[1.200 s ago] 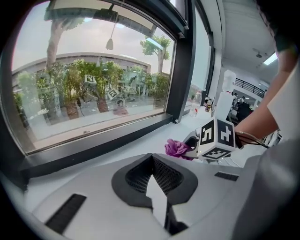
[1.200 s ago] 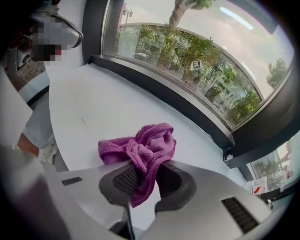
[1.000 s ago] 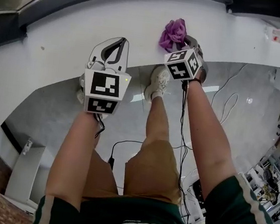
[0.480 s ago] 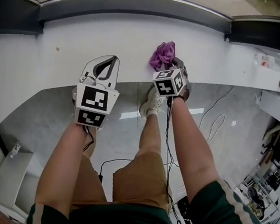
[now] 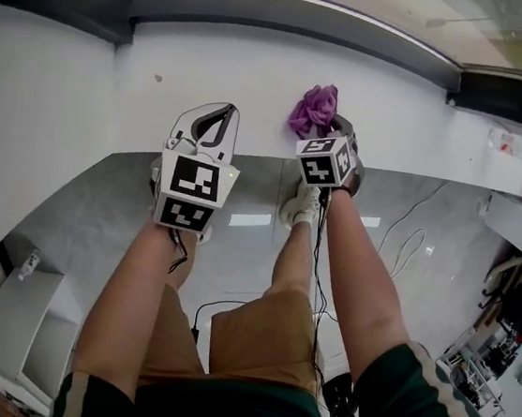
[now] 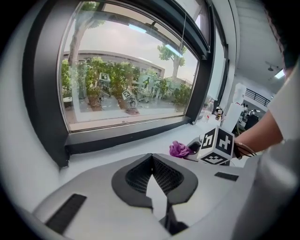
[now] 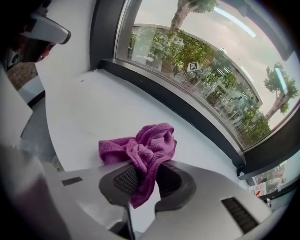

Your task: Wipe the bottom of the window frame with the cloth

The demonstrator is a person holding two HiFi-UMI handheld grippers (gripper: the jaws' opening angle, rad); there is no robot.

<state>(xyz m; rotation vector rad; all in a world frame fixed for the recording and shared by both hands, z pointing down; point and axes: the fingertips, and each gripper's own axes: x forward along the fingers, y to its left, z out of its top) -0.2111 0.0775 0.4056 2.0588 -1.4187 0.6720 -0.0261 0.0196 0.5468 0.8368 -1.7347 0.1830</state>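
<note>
The fingers (image 7: pixel 124 180) of the right gripper (image 7: pixel 143 183), lined with ribbed dark pads, are clamped on a crumpled purple terry cloth (image 7: pixel 140 145). The cloth bunches out ahead of them over the smooth white sill (image 7: pixel 84 117), short of the dark window frame (image 7: pixel 187 110) at the sill's far edge. The left gripper (image 6: pixel 152 176) is held over the sill's near edge, its ribbed pads meeting at the tips with nothing between.

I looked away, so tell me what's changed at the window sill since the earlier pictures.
Nothing clearly moved; only the head view shifted. The right hand-held gripper stays shut on the purple cloth at the white sill, and the left hand-held gripper stays shut, empty.
</note>
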